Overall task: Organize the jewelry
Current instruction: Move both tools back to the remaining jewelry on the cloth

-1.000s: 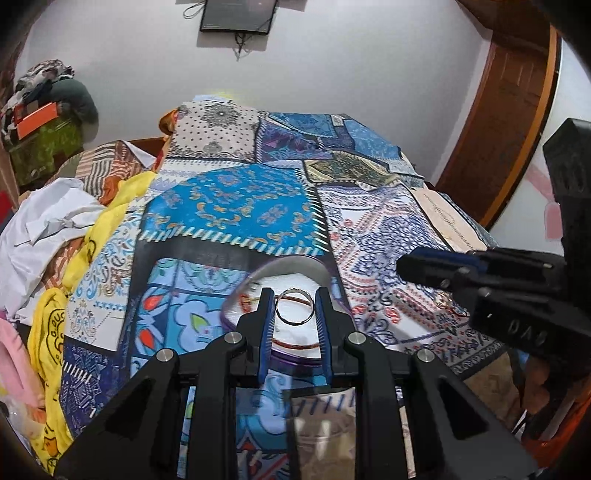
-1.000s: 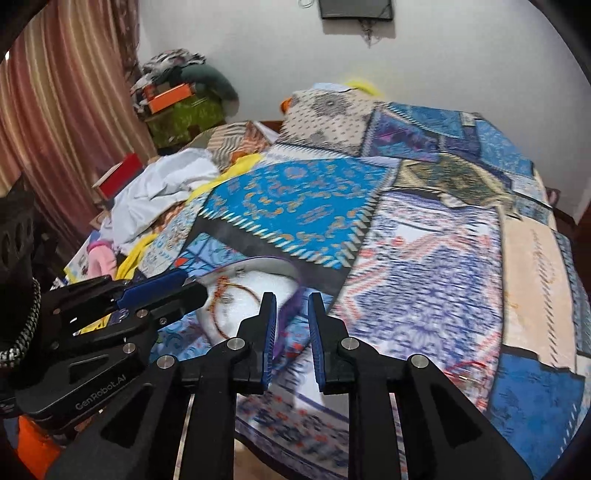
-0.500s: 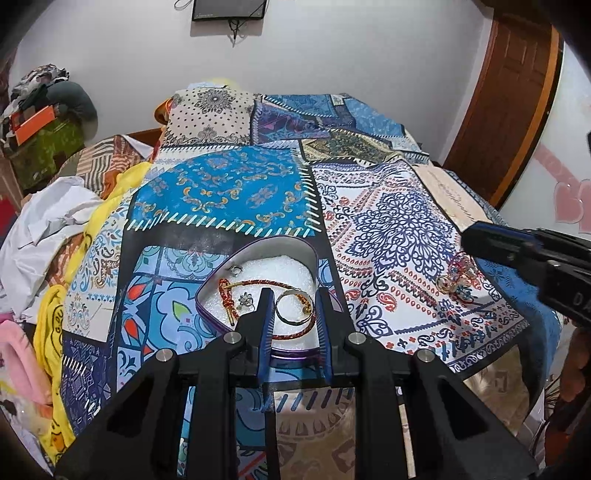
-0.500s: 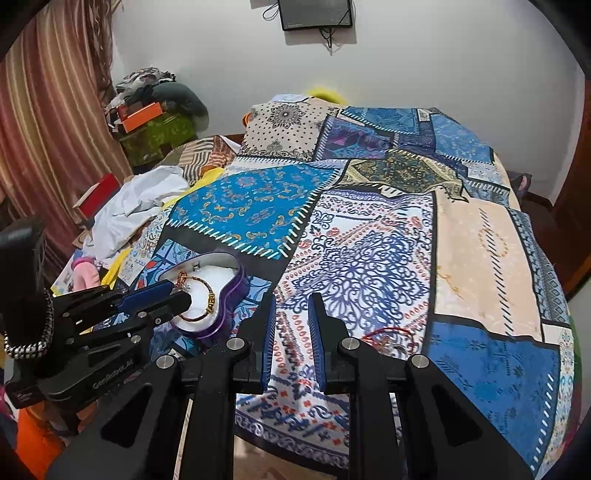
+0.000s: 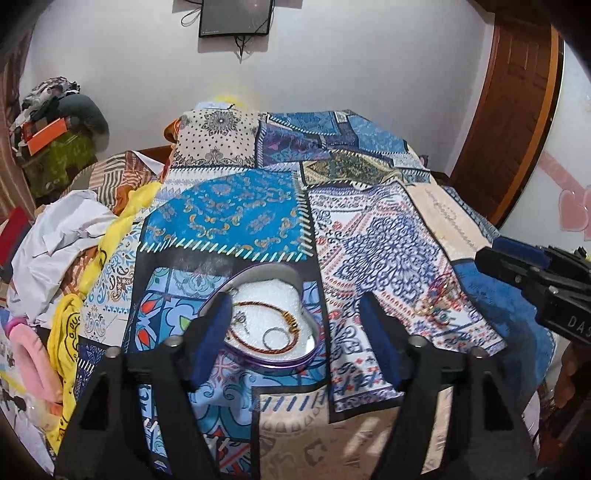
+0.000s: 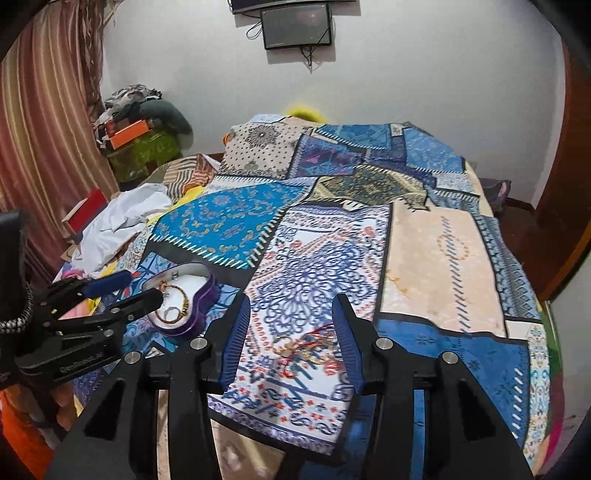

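Observation:
A purple heart-shaped box (image 5: pixel 236 280) with white foam lining sits on the patterned bedspread; it also shows in the right wrist view (image 6: pixel 207 295). Inside lie a red-brown beaded bracelet (image 5: pixel 275 306), a thin silver bangle (image 5: pixel 274 338) and a small charm. My left gripper (image 5: pixel 299 343) is open and empty, just above the box's near edge. A small heap of loose jewelry (image 6: pixel 299 349) with red thread and gold pieces lies on the white-and-blue patch, also in the left wrist view (image 5: pixel 437 301). My right gripper (image 6: pixel 291 341) is open and empty, its fingers straddling that heap from just above.
A pile of white, yellow and pink clothes (image 5: pixel 62 236) lies along the bed's left side. The bed's near edge (image 6: pixel 258 432) drops off below the grippers. A wooden door (image 5: pixel 517 103) stands at right, a dark wall screen (image 6: pixel 295 22) behind.
My left gripper opened and let the silver bangle drop into the box. My right gripper swung right to the loose heap and opened. Both pulled back a little.

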Available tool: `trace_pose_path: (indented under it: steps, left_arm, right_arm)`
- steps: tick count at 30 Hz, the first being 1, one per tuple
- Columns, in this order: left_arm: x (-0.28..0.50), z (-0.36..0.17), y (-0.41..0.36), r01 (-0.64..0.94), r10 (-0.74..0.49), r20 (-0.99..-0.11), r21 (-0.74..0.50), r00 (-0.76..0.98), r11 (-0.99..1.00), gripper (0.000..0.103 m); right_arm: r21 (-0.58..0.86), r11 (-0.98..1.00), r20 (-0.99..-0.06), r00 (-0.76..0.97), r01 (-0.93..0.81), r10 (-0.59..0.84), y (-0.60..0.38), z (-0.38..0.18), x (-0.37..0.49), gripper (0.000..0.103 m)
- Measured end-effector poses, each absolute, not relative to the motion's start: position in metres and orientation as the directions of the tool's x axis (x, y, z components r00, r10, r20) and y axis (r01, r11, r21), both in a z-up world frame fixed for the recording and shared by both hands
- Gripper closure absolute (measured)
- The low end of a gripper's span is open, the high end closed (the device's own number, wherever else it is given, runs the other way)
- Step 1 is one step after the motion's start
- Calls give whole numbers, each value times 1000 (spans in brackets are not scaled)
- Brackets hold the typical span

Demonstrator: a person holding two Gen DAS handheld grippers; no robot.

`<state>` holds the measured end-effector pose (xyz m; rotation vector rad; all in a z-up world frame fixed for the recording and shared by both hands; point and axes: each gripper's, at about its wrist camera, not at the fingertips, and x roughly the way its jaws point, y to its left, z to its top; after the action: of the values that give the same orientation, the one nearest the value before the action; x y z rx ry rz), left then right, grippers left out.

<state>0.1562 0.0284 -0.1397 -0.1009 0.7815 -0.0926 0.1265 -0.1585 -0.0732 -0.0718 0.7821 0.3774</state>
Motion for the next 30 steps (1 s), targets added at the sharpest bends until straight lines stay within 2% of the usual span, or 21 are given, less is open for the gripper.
trace_pose_path:
  steps: [2,3,14,22,27,28,30]
  left_arm:
    - [157,-136,25,39,-122,-693,-135,710,990,16]
    - [156,-134,23,38,-125,-688,-140,715,989,15]
    - [167,-139,-13,97,-152,-706,-117,691,988,15]
    - [184,-175,-39,152,-160,-779,-85,606,985,15]
    - [186,-186,-49,191,-201,-791,-109,578,976,15]
    - [187,-188,-52,202,-212,-790,-113,576,973,15]
    - [188,-189,-56,221,-232,-784,-123,575,967,23]
  right_arm:
    - [73,935,-696,654,-348,298,-165,-71,126,61]
    - [71,938,-694,659,-340,292,-169,-71,125,61]
    - [45,960,-715,663,-275,223,-212,-81,124,61]
    - [60,963,-754,620,-264,217,-230,-100,126,61]
    - [68,958,-769,597,-278,228,-231,-110,129,61]
    - [73,957,-771,593,-280,232,-231,-111,129,61]
    - [81,956,-772,589,-283,240,-231,-113,129,61]
